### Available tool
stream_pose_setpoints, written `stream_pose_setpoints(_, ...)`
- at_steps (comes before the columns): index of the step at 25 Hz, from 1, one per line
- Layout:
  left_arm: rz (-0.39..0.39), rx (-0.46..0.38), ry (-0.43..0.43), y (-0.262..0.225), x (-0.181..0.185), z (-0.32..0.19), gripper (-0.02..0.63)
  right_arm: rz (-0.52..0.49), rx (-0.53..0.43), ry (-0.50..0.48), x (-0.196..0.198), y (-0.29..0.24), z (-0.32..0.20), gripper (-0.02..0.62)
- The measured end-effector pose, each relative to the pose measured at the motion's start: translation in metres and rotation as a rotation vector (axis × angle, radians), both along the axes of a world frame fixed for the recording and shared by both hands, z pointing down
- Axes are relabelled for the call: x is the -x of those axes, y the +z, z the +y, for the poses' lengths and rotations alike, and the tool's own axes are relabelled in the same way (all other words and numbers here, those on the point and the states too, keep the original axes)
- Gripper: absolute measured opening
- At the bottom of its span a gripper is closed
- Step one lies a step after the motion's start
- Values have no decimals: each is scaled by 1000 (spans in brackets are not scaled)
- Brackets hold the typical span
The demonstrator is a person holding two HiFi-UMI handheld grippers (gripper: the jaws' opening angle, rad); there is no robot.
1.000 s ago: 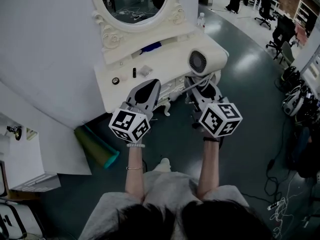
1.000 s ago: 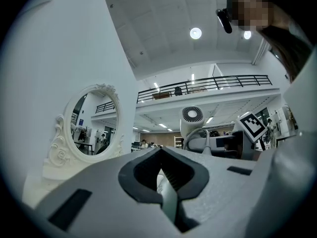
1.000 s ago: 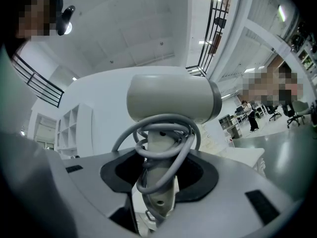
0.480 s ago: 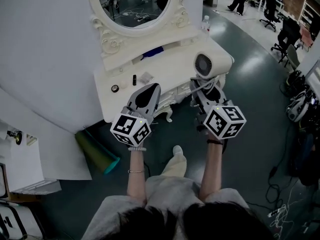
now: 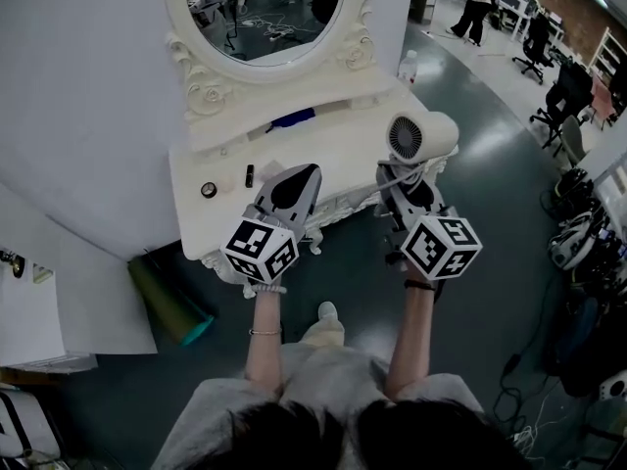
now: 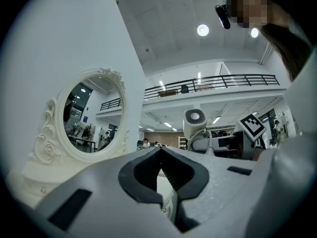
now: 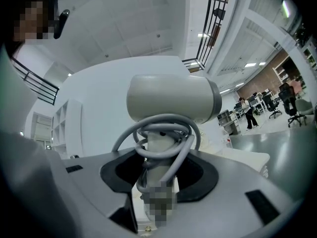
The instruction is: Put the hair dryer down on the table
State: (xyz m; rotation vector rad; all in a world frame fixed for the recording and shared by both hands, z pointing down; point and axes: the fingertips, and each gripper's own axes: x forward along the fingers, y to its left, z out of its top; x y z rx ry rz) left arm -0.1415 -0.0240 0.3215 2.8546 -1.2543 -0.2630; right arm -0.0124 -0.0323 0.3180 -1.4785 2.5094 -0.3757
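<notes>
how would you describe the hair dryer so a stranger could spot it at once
Find the white dressing table with the oval mirror; at its right end the right gripper holds the hair dryer by its handle. Unlike the small dark items on the tabletop, it is big and pale, with a round grille and a grey cord looped round its handle.

Head view: steeply down, above table [image 5: 328, 153]. Gripper views: close, level. All share hair dryer [image 5: 421, 135].

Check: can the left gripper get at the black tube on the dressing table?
Probably yes: the left gripper hangs empty over the dressing table, the black tube lies just beside it, nothing between.
</notes>
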Motion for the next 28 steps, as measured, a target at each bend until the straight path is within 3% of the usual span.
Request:
stream_pose_setpoints(10, 5, 29, -34, 6, -9, -69, 5, 11, 61, -12, -26, 19, -59, 184)
stream_pose_setpoints(21, -14, 105, 27, 42, -60, -115, 5, -8, 142, 29, -65, 54, -103, 184)
stream_pose_setpoints(28, -17, 137, -18, 52, -61, -150, 5, 3, 181, -17, -69, 63, -151, 184)
